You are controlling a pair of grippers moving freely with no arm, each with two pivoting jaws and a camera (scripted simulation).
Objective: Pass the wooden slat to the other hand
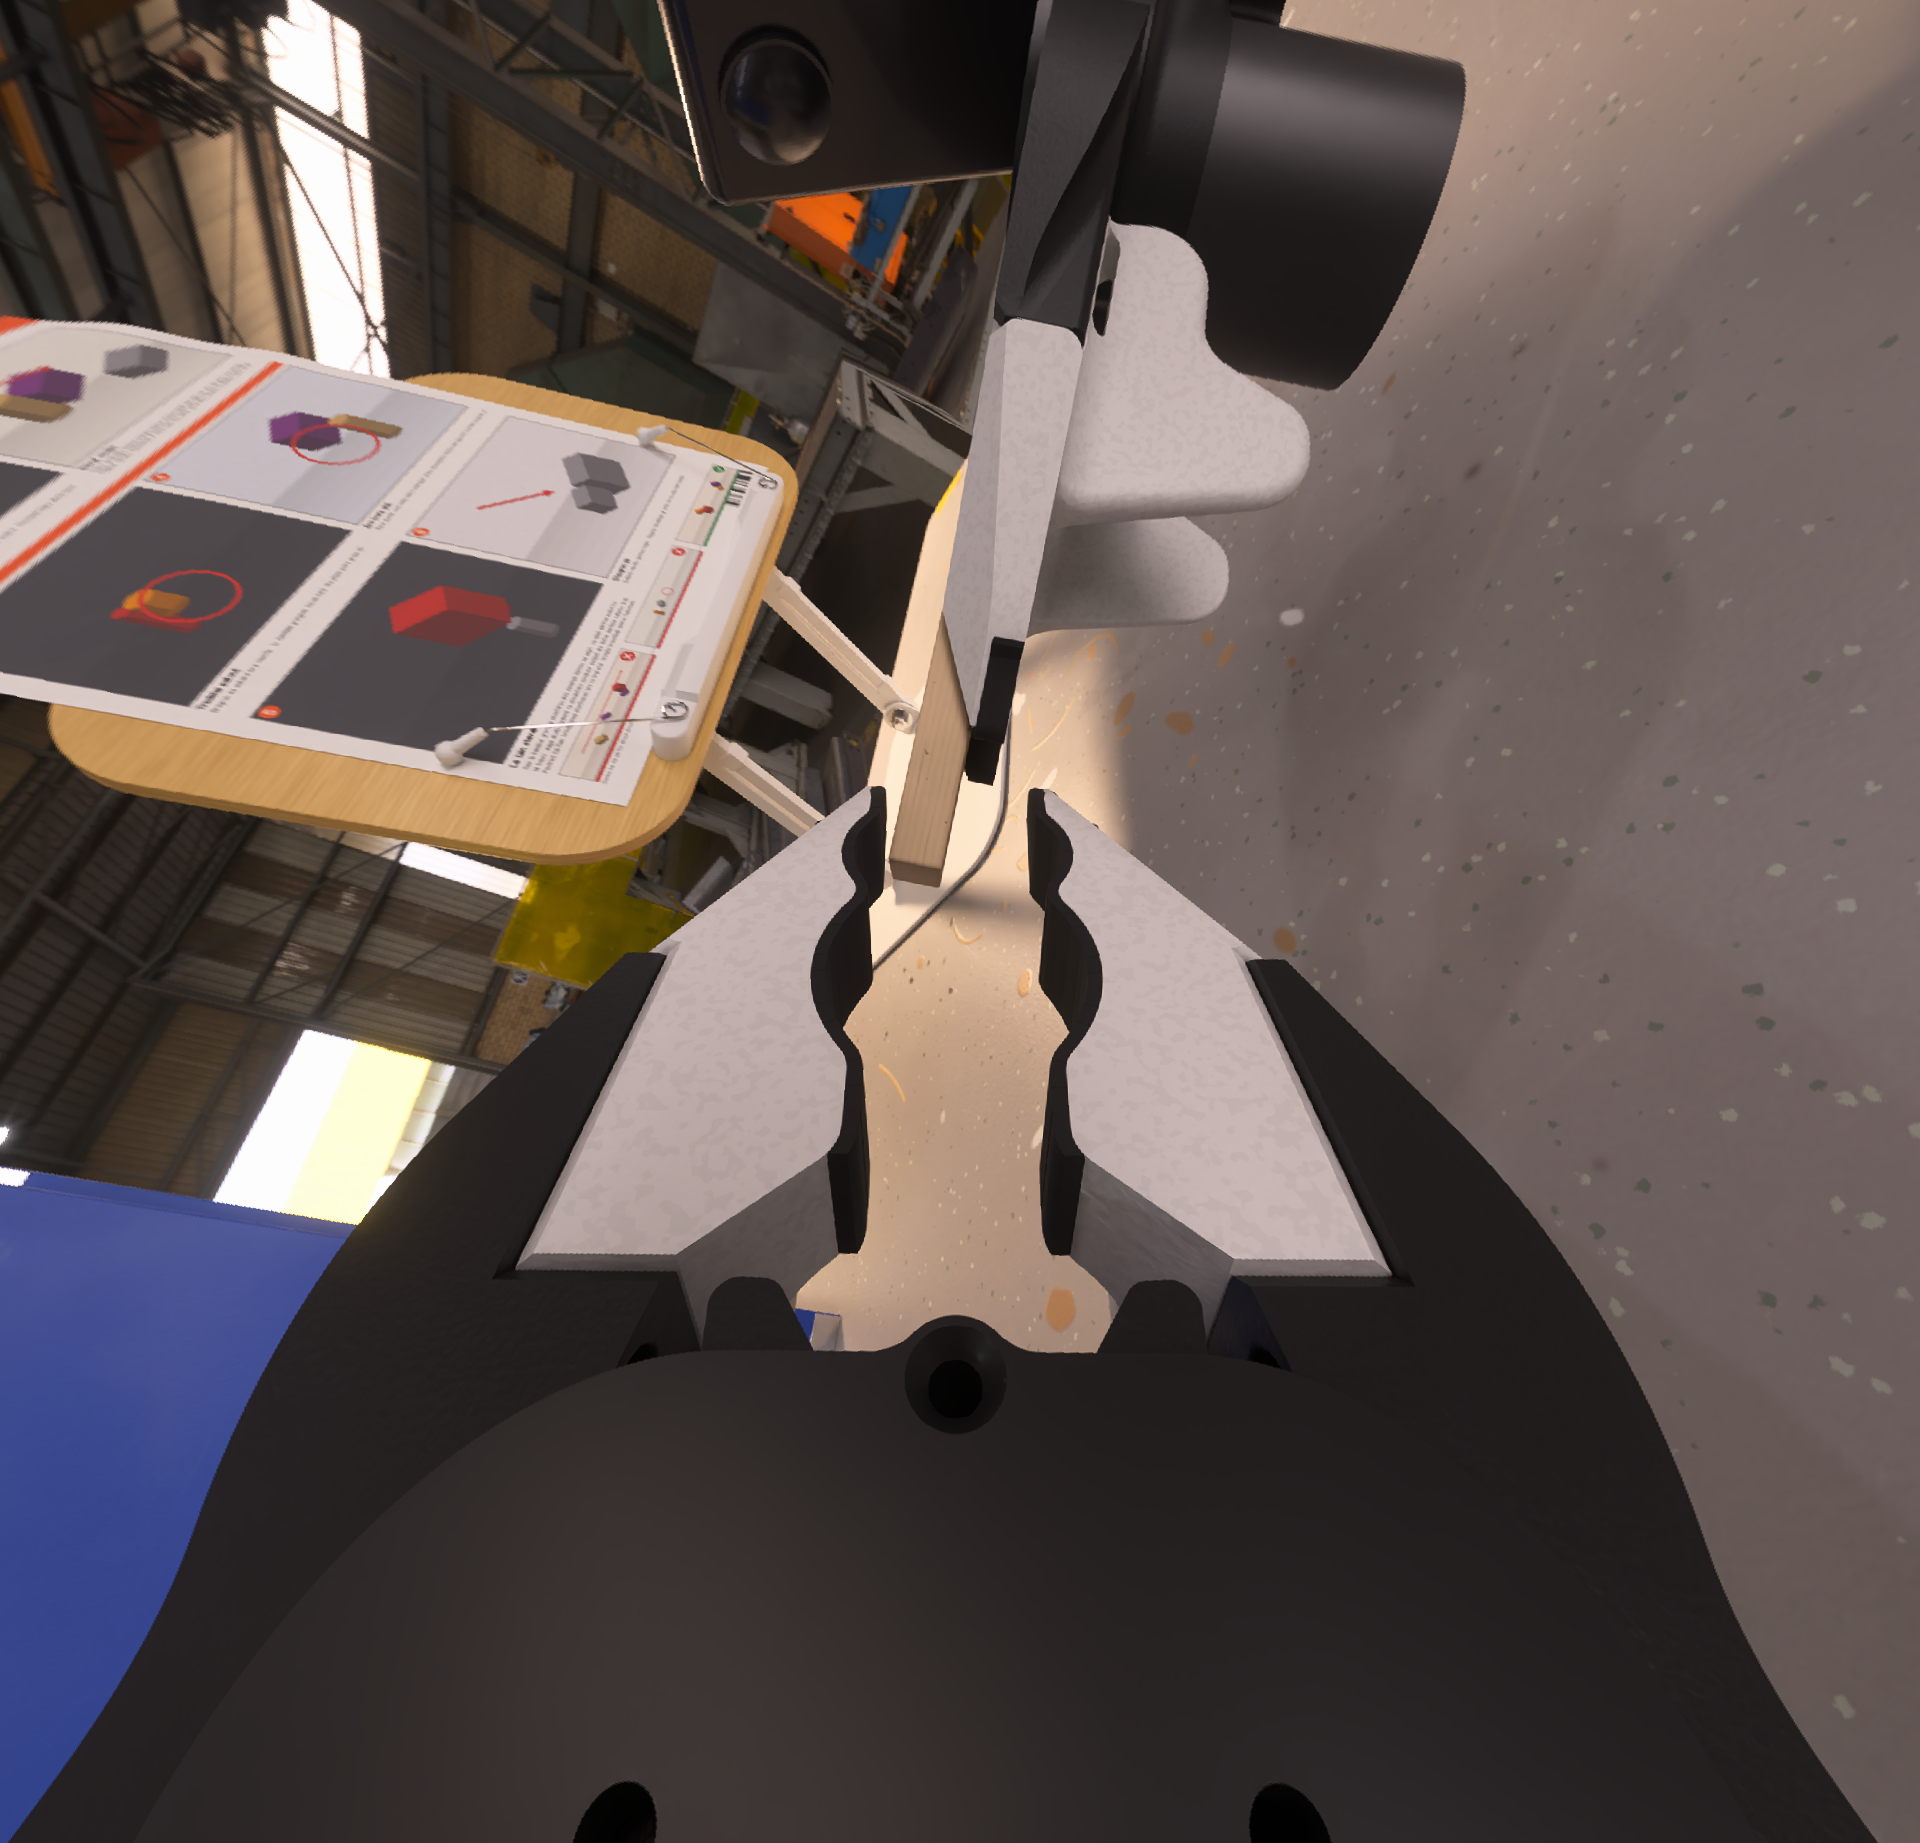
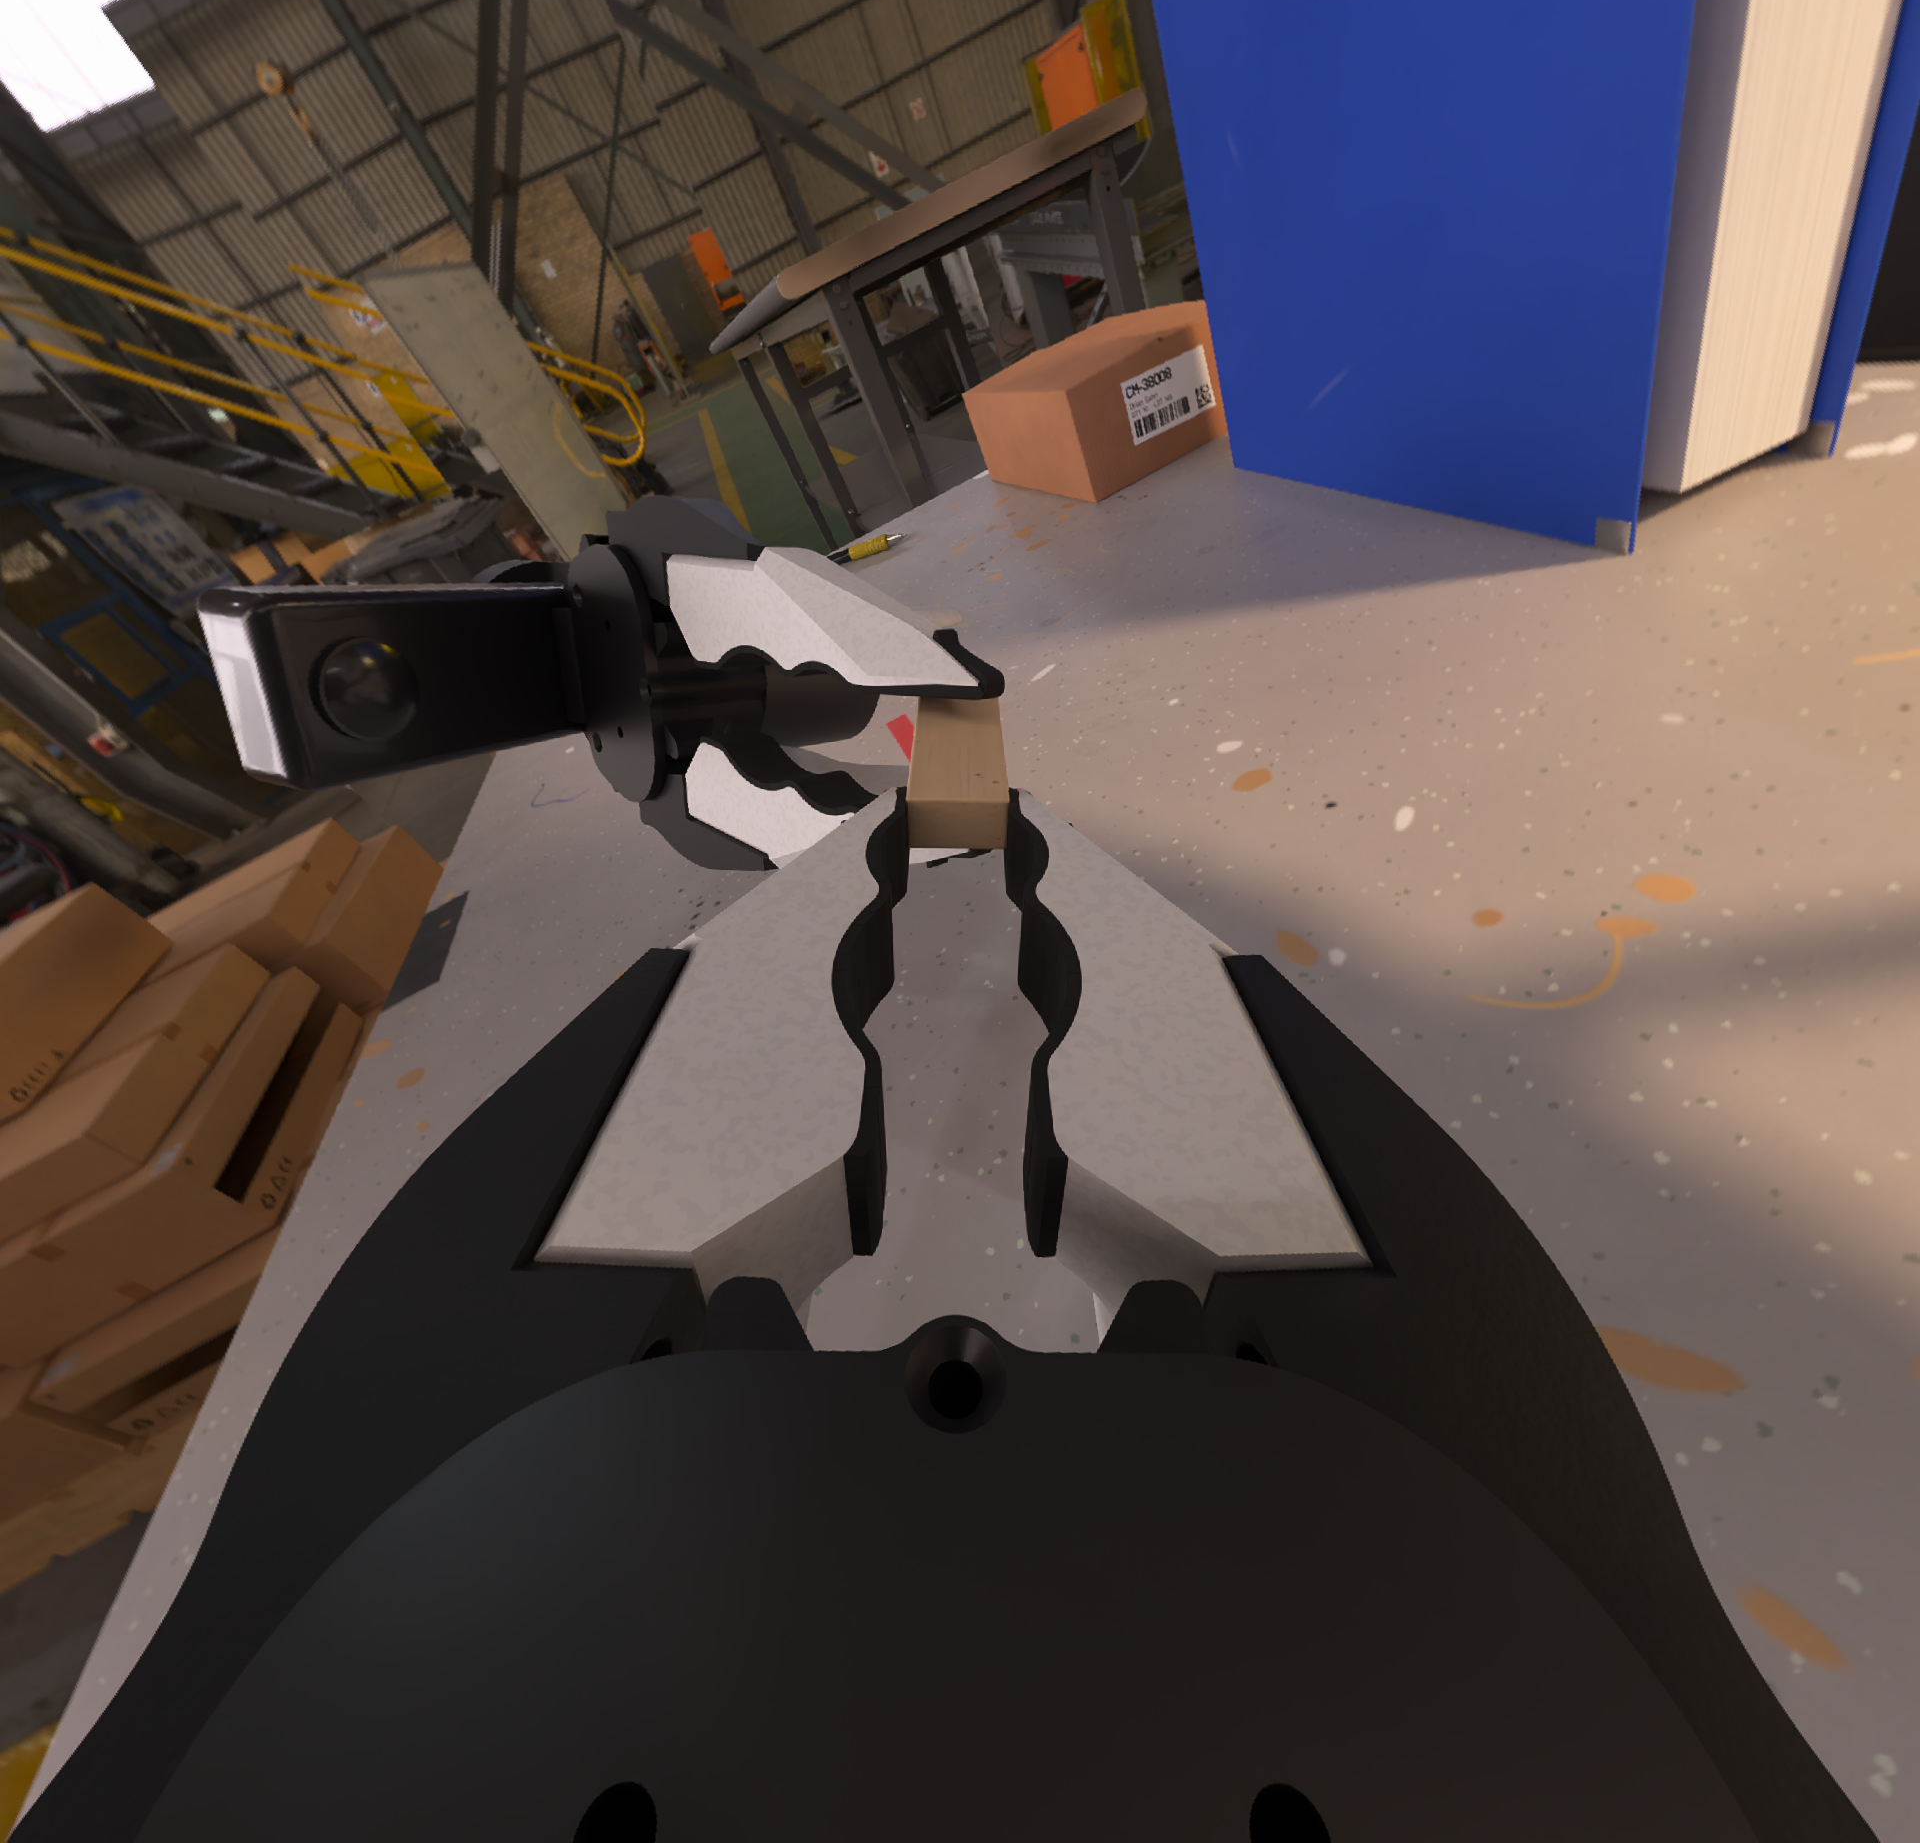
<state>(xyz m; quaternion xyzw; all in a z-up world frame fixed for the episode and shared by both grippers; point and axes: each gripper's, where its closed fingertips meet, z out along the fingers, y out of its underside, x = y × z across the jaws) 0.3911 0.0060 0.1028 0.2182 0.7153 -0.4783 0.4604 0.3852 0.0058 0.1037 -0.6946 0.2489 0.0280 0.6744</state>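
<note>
The wooden slat [image 2: 958,770] is a short pale bar held above the speckled table [image 2: 1455,806]. My right gripper [image 2: 954,822] is shut on its near end with both fingertips. My left gripper [image 2: 914,749] faces it from the left, open, with one finger above and one below the slat's far part. In the left wrist view the slat [image 1: 927,754] hangs down from the right gripper [image 1: 961,739]. Its free end sits between the tips of my open left gripper [image 1: 958,806], close to the left finger and apart from the right one.
A wooden board with a printed sheet [image 1: 416,598] stands on thin legs to the left. A tall blue book [image 2: 1455,214], an orange labelled box [image 2: 1081,411] and a yellow pen [image 2: 868,546] sit at the back. Cardboard boxes [image 2: 156,1066] lie beyond the table's left edge.
</note>
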